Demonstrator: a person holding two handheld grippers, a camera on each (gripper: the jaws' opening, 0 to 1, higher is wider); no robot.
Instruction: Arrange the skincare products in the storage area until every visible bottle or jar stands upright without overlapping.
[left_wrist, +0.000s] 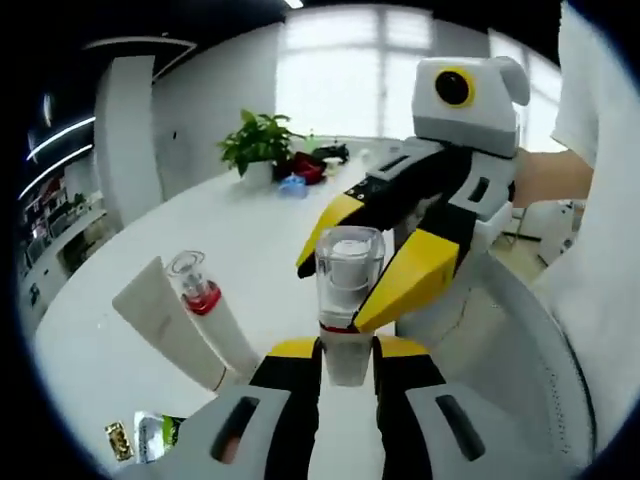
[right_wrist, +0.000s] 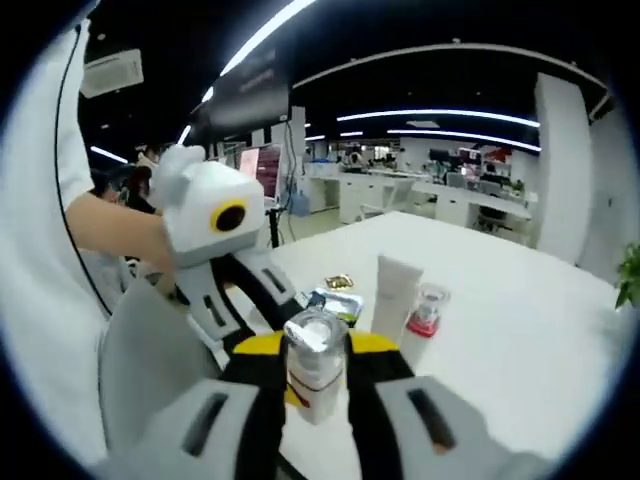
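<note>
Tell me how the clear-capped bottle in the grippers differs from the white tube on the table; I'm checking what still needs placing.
The clear-capped bottle is held off the table between both grippers' jaws; the white tube stands free on the white table, untouched. The bottle has a boxy transparent cap and a red band; the tube is plain, flat and opaque white. The left gripper and right gripper both clamp the bottle. Both are upright skincare containers.

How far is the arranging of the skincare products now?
Done: the white tube and the red-collared bottle stand upright on the table. In hand: both grippers, left gripper and right gripper, hold the clear-capped bottle above the table. Left: setting it upright beside them, not overlapping.
</note>
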